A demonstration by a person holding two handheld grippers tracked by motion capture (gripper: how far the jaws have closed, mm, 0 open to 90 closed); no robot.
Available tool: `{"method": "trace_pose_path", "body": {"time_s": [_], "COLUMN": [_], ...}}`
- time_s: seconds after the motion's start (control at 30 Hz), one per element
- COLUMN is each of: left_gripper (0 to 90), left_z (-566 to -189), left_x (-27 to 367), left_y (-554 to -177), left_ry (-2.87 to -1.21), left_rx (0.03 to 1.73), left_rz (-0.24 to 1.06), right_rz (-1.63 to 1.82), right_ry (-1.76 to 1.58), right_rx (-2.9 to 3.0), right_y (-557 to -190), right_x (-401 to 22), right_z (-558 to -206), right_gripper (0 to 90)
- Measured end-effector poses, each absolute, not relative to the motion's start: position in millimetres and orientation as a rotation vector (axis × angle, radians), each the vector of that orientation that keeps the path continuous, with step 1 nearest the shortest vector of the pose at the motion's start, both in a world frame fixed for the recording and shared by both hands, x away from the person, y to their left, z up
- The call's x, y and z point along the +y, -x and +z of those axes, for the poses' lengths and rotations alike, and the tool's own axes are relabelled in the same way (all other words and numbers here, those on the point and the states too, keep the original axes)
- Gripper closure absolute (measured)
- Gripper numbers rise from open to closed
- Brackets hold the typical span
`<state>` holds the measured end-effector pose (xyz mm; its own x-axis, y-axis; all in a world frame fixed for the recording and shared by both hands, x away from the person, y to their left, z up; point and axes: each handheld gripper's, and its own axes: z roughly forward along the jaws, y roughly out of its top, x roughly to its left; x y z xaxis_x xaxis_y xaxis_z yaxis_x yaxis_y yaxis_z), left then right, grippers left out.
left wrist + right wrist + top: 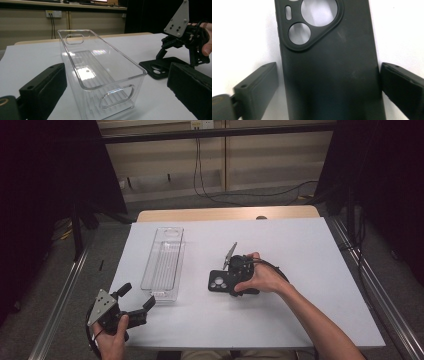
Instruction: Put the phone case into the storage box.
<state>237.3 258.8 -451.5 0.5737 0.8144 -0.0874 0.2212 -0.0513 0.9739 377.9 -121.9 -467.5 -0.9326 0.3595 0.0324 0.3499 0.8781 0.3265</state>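
Lying flat on the white table (300,250) just right of the clear bin (163,262), a black phone case (329,75) runs lengthwise between the right gripper (329,82)'s spread jaws; the left gripper (137,297), also spread, sits near the bin's near end.

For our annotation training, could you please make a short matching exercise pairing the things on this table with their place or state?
Things:
1. clear plastic bin
2. black phone case
3. left hand-held gripper
4. right hand-held gripper

States:
A. open, jaws either side of the case
B. empty, lying lengthwise
C. flat, camera cutouts up
D. open, at the bin's near end

Pairs: 1-B, 2-C, 3-D, 4-A
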Motion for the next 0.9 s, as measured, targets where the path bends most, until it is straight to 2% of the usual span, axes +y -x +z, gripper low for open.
{"method": "trace_pose_path", "body": {"time_s": [0.03,0.07,0.23,0.9], "left_gripper": [2.7,2.7,2.7,2.7], "left_z": [-451.5,-451.5,-451.5,-451.9], "left_x": [259.0,259.1,258.7,258.6], "left_y": [-237.3,-237.4,-236.8,-236.7], "left_ry": [-1.589,-1.589,-1.578,-1.589], "left_rx": [0.896,0.895,0.898,0.889], "left_rz": [0.607,0.605,0.601,0.590], "right_rz": [0.516,0.513,0.502,0.531], "right_ry": [-0.570,-0.569,-0.574,-0.621], "right_rx": [3.016,3.017,3.015,2.999], "right_y": [-377.9,-378.7,-378.3,-377.0], "right_x": [-121.9,-123.3,-122.2,-123.6], "right_z": [-467.5,-465.0,-463.8,-462.5], "right_gripper": [6.7,11.2,13.4,15.2]}}
